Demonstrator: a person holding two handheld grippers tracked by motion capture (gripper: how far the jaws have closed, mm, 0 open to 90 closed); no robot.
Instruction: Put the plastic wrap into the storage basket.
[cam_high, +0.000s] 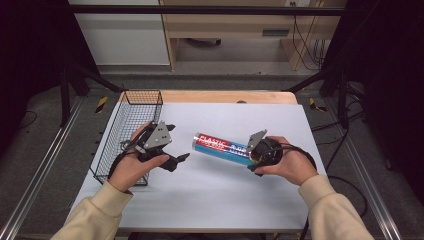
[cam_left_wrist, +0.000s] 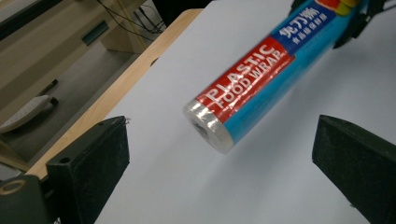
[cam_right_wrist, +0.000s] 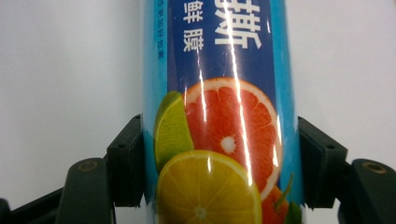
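A roll of plastic food wrap (cam_high: 220, 147), blue with a red label, lies crosswise over the middle of the white sheet (cam_high: 215, 200). My right gripper (cam_high: 253, 152) is shut on its right end. In the right gripper view both black jaws press the sides of the roll (cam_right_wrist: 219, 93) at its fruit picture, with the gripper (cam_right_wrist: 219, 158) centred on it. The roll's free end (cam_left_wrist: 208, 126) points at my left gripper (cam_left_wrist: 223, 135) and seems slightly off the sheet. That left gripper (cam_high: 179, 142) stands open just left of the roll, with nothing between its jaws.
A black wire basket (cam_high: 131, 117) stands along the table's left side, right beside my left hand. The wooden table edge (cam_high: 225, 96) runs along the far side, with floor and cabinets beyond. Bare white sheet lies in front of both hands.
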